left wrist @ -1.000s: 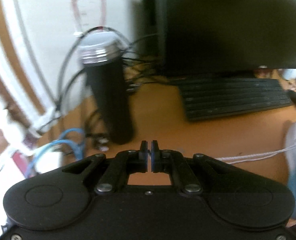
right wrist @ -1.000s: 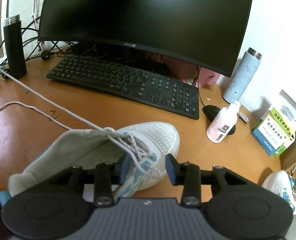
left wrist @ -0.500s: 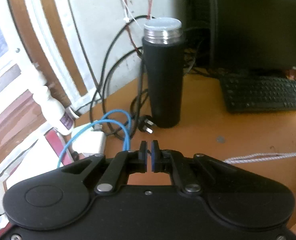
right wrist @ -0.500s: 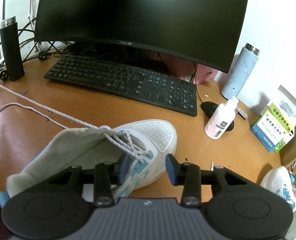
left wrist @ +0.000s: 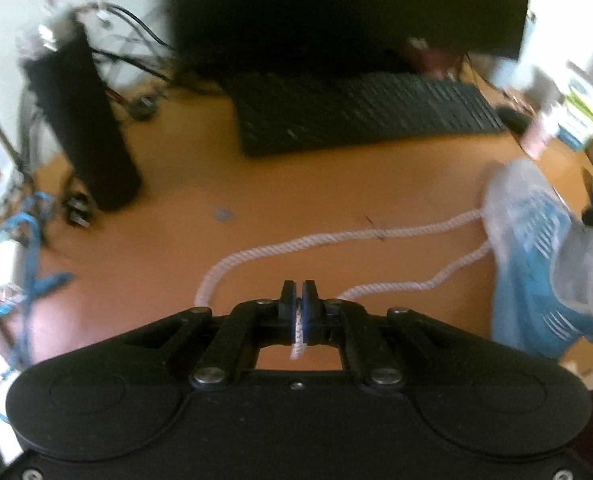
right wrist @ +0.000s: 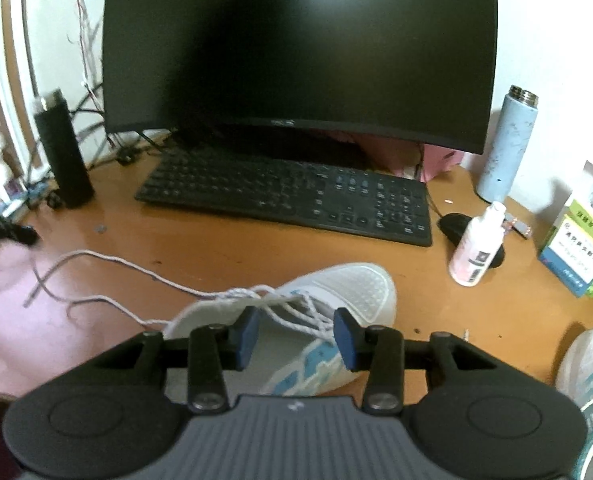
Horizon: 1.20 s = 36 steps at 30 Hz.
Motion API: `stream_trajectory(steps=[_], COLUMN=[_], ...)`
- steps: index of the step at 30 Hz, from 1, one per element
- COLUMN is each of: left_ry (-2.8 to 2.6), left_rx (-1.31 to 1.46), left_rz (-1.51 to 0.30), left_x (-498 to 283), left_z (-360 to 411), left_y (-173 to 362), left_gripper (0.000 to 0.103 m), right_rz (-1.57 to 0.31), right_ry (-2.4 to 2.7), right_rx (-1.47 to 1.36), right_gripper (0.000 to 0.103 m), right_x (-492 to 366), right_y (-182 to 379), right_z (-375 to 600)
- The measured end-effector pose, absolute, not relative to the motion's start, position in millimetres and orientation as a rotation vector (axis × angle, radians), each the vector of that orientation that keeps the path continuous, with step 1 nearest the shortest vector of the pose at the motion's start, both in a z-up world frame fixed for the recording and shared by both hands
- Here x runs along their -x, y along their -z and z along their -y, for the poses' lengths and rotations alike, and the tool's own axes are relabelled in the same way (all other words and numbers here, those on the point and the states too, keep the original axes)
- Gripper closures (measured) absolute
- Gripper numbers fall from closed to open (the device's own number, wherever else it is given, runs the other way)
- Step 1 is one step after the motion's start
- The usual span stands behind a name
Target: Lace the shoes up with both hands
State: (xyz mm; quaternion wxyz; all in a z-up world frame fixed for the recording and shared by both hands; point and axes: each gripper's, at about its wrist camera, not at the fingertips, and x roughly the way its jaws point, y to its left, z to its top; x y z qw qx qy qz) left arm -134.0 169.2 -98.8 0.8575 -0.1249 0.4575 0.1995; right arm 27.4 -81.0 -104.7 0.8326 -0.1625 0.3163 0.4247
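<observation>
**Ana:** Left wrist view first: where is the lace? The frame is blurred.

**Ben:** The white shoelace (left wrist: pixel 296 242) runs in two strands from the white-and-blue sneaker (left wrist: pixel 536 248) at the right edge, across the desk toward lower centre. The left gripper (left wrist: pixel 297 300) is clamped on it: the jaws are all but together, with a short end of lace poking out below the pads.

**Ana:** And the right wrist view?

**Ben:** The sneaker (right wrist: pixel 336 296) sits at lower centre, toe pointing to the upper right. The right gripper (right wrist: pixel 295 326) hovers over its laced throat, jaws partly open and just widened a little. The blue pads (right wrist: pixel 245 338) stand either side of the crossed laces, not pressing on them. Both loose strands (right wrist: pixel 108 258) trail off to the left.

**Ana:** What is the surface?

**Ben:** An orange-brown wooden desk (right wrist: pixel 224 256). Behind the shoe lies a black keyboard (right wrist: pixel 288 198) under a dark curved monitor (right wrist: pixel 296 48). A black flask (right wrist: pixel 62 152) stands at the left among cables, a pale blue bottle (right wrist: pixel 506 144) at the right, and a small white spray bottle (right wrist: pixel 476 244) beside a black mouse (right wrist: pixel 452 226). A green-and-white box (right wrist: pixel 580 252) sits at the right edge, and a second sneaker (right wrist: pixel 592 372) shows at lower right.
</observation>
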Motion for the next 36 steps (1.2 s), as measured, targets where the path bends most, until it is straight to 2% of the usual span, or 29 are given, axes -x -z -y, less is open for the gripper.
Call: stream_trajectory(steps=[2, 3, 13, 24, 31, 33, 34, 36], left_ry=[-0.431, -0.457, -0.730, -0.670, -0.569, -0.553, -0.540, -0.516], left_rx=[0.264, 0.265, 0.226, 0.341, 0.331, 0.326, 0.316, 0.282], left_rz=[-0.964, -0.955, -1.006, -0.993, -1.050, -1.069, -1.082, -1.092], left_x=[131.5, 132.8, 170.6, 171.9, 149.8, 147.9, 146.5, 143.6], left_z=[-165.5, -166.4, -206.6, -238.7, -243.6, -245.2, -245.7, -244.0], left_y=[99.3, 97.4, 106.1, 126.1, 149.0, 155.4, 158.7, 160.8], left_gripper=[0.079, 0.077, 0.077, 0.077, 0.079, 0.088, 0.100, 0.102], right_rz=[-0.682, -0.682, -0.681, -0.715, -0.730, -0.735, -0.737, -0.742], right_ry=[-0.929, -0.936, -1.075, -1.102, -1.104, -1.108, -1.107, -1.110], right_rx=[0.332, 0.331, 0.299, 0.347, 0.384, 0.391, 0.393, 0.400], right_gripper=[0.059, 0.058, 0.056, 0.054, 0.054, 0.054, 0.054, 0.054], right_x=[-26.0, -25.3, -14.6, -7.2, -9.7, -10.8, -11.1, -12.7], right_y=[101.5, 100.8, 93.0, 97.2, 99.0, 100.4, 100.9, 101.7], right_z=[82.1, 82.8, 84.1, 46.0, 22.1, 19.0, 18.1, 16.2])
